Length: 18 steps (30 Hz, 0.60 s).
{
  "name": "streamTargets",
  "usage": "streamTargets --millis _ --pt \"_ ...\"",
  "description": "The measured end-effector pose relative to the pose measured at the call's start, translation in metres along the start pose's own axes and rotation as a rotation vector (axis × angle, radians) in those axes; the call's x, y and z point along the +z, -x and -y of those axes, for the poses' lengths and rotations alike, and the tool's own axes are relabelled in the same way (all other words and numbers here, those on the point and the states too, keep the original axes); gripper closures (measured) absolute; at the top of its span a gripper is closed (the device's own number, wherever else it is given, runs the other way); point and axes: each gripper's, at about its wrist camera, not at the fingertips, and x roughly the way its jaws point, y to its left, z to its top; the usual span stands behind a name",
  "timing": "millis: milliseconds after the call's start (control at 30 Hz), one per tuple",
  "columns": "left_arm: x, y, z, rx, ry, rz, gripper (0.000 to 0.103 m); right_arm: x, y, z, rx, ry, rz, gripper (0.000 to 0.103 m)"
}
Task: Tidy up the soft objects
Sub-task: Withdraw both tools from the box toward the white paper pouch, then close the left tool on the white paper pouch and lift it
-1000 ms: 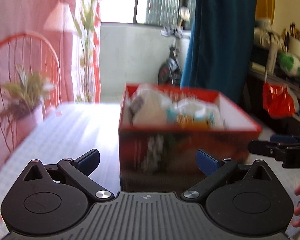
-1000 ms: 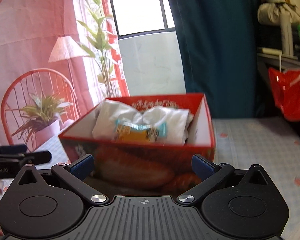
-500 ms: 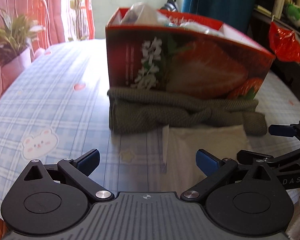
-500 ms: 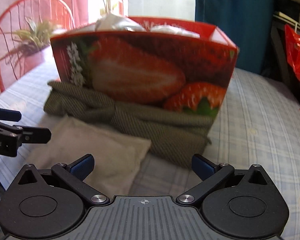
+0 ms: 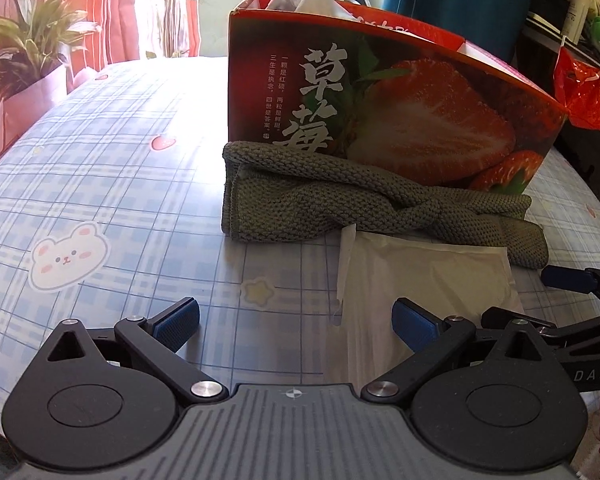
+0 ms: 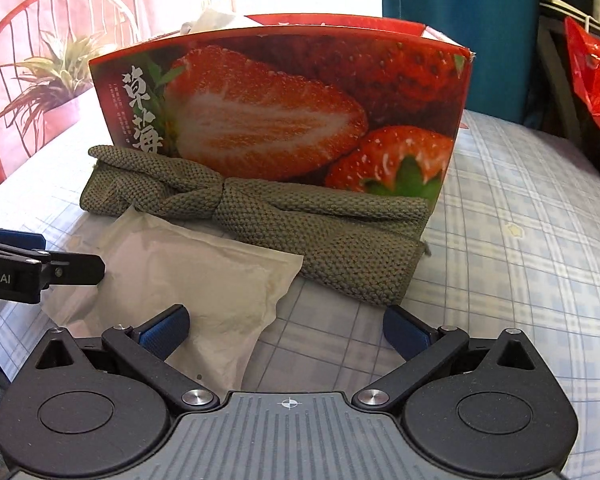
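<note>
Left wrist view: left claw (image 5: pixel 294 326) spread wide and empty, low centre; white soft pack (image 5: pixel 424 276) right of centre on the desk (image 5: pixel 100 184), touching the green knitted cloth (image 5: pixel 340 208) under the strawberry box (image 5: pixel 400 112).

Right wrist view: right claw (image 6: pixel 286 330) wide, empty; pack (image 6: pixel 188 276) lower left. Step: approach; next, likely close on the pack.

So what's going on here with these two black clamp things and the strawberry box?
A person is tidying soft things with a handheld gripper in each hand. The left gripper and right gripper are both open and empty, low over the table. A white pouch lies just ahead of them, and a knitted green cloth lies against the foot of the box, which already has white items poking out of its top. Nothing is being held.
</note>
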Motion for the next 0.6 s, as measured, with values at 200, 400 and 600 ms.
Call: streamTargets --millis 200,400,600 --pt "0.0023 -0.0028 0.0010 0.003 0.006 -0.003 0.000 -0.0012 0.0020 0.0007 0.001 -0.001 0.005 0.000" --pt "0.0033 -0.0045 0.0013 0.001 0.000 -0.002 0.000 -0.0018 0.0025 0.0004 0.000 -0.003 0.010 0.000" --pt "0.0058 -0.0058 0.0008 -0.011 -0.019 -0.017 0.000 -0.0018 0.0023 0.0003 0.000 -0.001 0.010 0.000"
